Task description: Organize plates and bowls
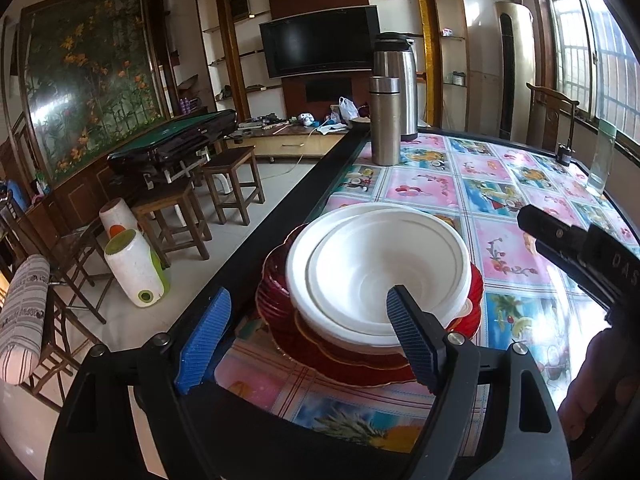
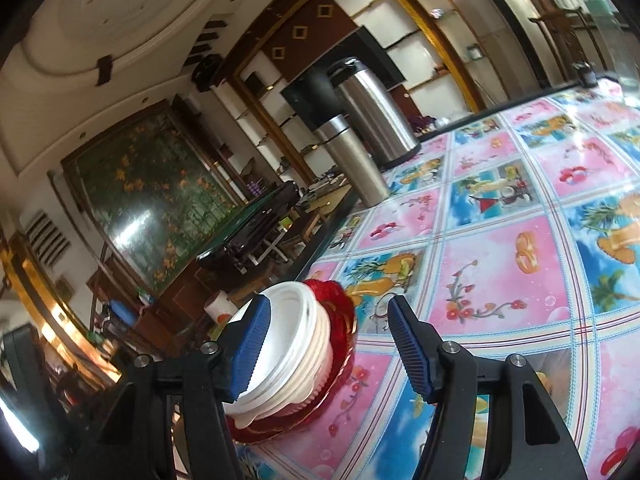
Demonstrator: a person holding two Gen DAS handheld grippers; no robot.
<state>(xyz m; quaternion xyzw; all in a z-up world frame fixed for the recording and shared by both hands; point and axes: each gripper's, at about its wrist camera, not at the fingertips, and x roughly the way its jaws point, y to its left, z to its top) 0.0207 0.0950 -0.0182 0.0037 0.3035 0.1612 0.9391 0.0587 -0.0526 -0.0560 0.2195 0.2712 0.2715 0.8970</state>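
white bowls (image 1: 380, 276) sit nested in one stack on top of red plates (image 1: 360, 360), all one pile near the table (image 1: 500, 184) edge at 6 o'clock of the left wrist view. likely stacked this way to save room: wide flat plates at the bottom for a steady base, deep bowls nested above. in the right wrist view the same bowls (image 2: 296, 344) and plates (image 2: 340, 304) show at 7 o'clock, ribbed sides visible, pile looks a bit uneven, top bowl sits off-centre.

left gripper (image 1: 308, 332) hangs over the pile, jaws spread wide, nothing between them; one blue pad sits over the bowl's inside, the other out past the plate rim at 8 o'clock. cannot tell if the pad touches the bowl. right gripper (image 2: 328, 348) also has jaws apart and empty, left pad in front of the bowl stack, right pad over bare tablecloth; its black body shows at 3 o'clock in the left view, beside the pile, not touching it.

two steel flasks (image 1: 390, 96) stand at 12 o'clock, well apart from the pile, a clear glass (image 1: 600, 160) at 2 o'clock near the far edge.

judgement: stacking looks mostly done, both grippers empty; next is maybe squaring the top bowl. risk: pile is close to the table edge, a nudge could slide it.
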